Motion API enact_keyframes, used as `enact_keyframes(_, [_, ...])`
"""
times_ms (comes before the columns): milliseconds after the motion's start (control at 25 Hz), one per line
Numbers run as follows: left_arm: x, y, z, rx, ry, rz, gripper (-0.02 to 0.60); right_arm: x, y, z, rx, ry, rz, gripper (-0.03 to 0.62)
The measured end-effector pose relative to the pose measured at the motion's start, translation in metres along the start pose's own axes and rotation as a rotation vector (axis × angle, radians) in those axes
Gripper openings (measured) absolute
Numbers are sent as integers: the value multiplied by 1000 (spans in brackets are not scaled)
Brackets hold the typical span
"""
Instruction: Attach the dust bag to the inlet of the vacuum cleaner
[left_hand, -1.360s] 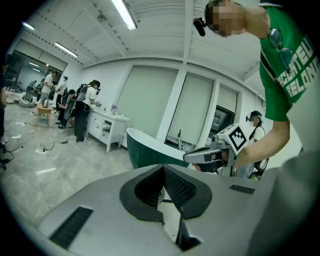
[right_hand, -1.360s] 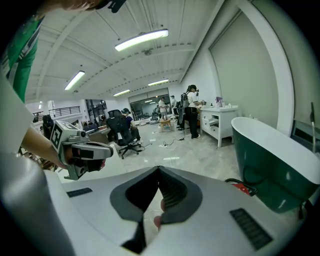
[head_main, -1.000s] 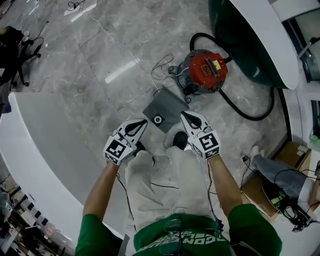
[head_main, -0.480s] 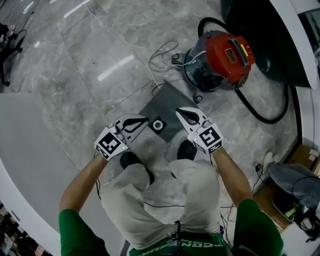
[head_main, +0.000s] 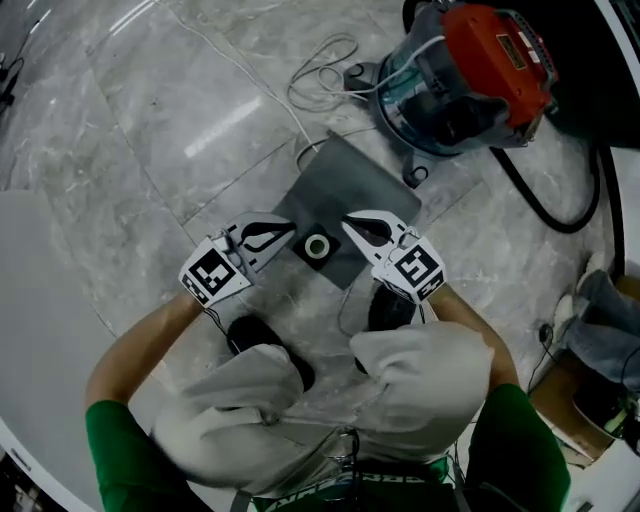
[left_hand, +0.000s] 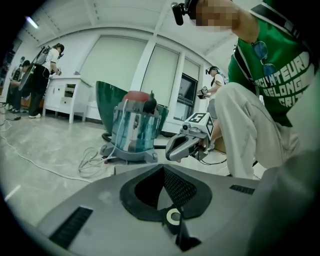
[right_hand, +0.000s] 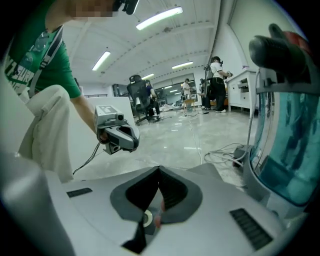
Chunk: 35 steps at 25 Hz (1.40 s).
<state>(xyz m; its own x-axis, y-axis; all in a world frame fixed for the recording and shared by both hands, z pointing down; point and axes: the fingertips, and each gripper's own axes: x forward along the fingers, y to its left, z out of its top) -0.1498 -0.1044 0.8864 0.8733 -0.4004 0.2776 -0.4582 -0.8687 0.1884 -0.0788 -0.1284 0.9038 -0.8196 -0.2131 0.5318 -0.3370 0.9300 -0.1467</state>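
While the person crouches over the marble floor (head_main: 150, 130), both grippers hang low above the dust bag (head_main: 350, 185), a flat grey sheet lying on the floor just ahead of the dark shoes (head_main: 262, 340). Left gripper (head_main: 291, 229) sits at 9 o'clock of the bag's white-ringed opening (head_main: 318, 246), jaws drawn together at the tips with nothing caught between them. Right gripper (head_main: 346, 222) sits at about 2 o'clock of that same ring, and its jaws are closed tip to tip as well, empty. The two tips point toward each other across the ring, near it, though whether either touches the bag I can't tell. Up at 1 o'clock from the bag stands the vacuum cleaner (head_main: 470, 70), red lid on a see-through blue-green drum, clear of the bag's far corner. A white cable (head_main: 320, 75) loops on the floor at the vacuum's 9 o'clock, and a black hose (head_main: 560, 205) curls away at its 5 o'clock. The bag lies apart from the vacuum, not yet on it.
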Motion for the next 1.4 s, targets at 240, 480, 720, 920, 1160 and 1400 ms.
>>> enact_keyframes(240, [29,-18,-57,41,68,-119,2,19,13,-56,37,11,8,5])
enact_keyframes(480, [44,-23,-96,93,137,-162,2,32,31,-90,42,37,8,5])
enact_keyframes(720, [38,-36,-133,96,209,-192,2,44,55,-111,25,64,38,5])
enact_keyframes(920, [36,-50,-157,53,251,-207,2,53,80,-132,11,92,82,5])
enact_keyframes(1160, [36,-62,-169,25,277,-246,3,60,105,-161,-34,152,128,8])
enact_keyframes(1400, [35,-59,-173,10,296,-239,5,66,112,-181,-180,210,102,126])
